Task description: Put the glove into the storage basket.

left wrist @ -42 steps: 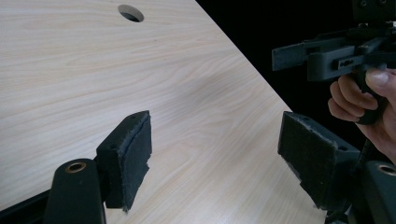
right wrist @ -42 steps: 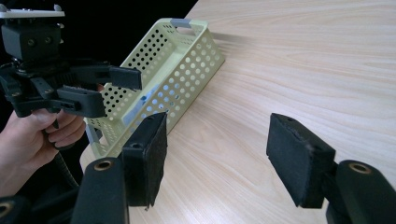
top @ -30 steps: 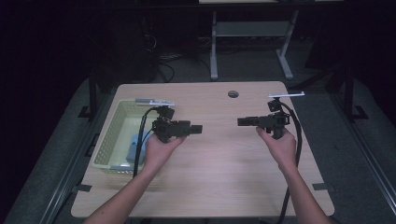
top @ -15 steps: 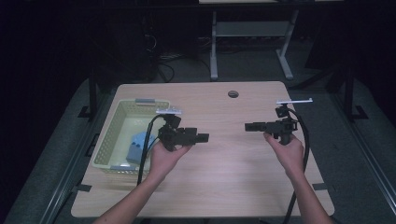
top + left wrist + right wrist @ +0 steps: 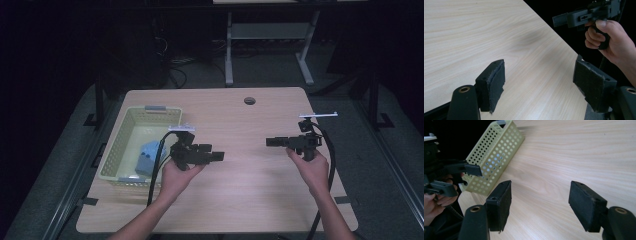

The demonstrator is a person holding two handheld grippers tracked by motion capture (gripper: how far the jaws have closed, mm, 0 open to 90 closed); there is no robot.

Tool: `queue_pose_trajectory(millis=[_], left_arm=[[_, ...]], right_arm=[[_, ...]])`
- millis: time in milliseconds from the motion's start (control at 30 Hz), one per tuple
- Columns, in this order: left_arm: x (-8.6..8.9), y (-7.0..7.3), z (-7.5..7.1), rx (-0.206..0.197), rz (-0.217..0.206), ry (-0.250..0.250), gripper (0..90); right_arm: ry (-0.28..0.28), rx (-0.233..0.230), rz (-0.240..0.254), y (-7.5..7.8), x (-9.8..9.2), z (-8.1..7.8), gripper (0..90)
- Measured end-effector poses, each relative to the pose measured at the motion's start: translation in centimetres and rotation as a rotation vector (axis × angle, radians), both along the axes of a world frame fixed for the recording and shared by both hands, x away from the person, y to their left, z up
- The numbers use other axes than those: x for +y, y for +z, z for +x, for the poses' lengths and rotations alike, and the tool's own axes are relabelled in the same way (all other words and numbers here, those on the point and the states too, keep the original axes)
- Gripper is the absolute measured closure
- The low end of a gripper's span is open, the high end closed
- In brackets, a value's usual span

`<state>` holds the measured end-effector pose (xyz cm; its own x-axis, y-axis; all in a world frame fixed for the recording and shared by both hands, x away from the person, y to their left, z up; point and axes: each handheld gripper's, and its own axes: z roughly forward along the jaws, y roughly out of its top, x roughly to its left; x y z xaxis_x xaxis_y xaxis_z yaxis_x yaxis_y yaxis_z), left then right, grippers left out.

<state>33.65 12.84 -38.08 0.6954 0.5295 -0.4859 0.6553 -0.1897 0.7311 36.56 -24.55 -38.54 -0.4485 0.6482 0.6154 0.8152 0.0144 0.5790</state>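
We are holding the left tongs (image 5: 218, 157) in our left hand (image 5: 175, 172), low over the worktop (image 5: 250, 200), just right of the yellow basket (image 5: 117, 150). In the left gripper view their jaws are standing wide, nothing between the pads (image 5: 496, 82), just bare wood grain below. We are holding the right tongs (image 5: 270, 142) in our right hand (image 5: 310, 167) over the right part of the worktop, tips pointing toward the left tongs, the two pairs well apart and facing each other. The right jaws have just been opening and are standing wide in the right gripper view, nothing between them. A black cable (image 5: 155, 170) is trailing from the left tongs down past our forearm; another cable (image 5: 330, 170) is looping off the right tongs. Each pair is carrying a small grey plate on top.

The yellow basket is perforated and sitting at the left edge of the worktop, long side running away from us. Inside it a blue object (image 5: 150, 152) is lying near the right wall, toward the near end; its shape is too small to tell. Further back a round cable hole (image 5: 249, 100) is showing in the worktop near the far edge. Beyond that, white table legs (image 5: 229, 55) and dark floor.

No brand, label or writing is readable on anything.
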Motion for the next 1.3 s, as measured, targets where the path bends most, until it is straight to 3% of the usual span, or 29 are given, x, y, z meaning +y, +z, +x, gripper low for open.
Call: queue_pose_trajectory(millis=[600,1300], left_arm=[[0.3,-2.2,-1.8,-0.006,0.000,-0.012,25.6],[0.3,-3.8,-4.3,-0.045,-0.002,-0.042,25.5]], right_arm=[[-0.010,0.038,0.002,-2.7,-1.5,-1.6,32.9],[0.022,0.038,-0.010,-4.1,-1.3,-3.8,32.4]])
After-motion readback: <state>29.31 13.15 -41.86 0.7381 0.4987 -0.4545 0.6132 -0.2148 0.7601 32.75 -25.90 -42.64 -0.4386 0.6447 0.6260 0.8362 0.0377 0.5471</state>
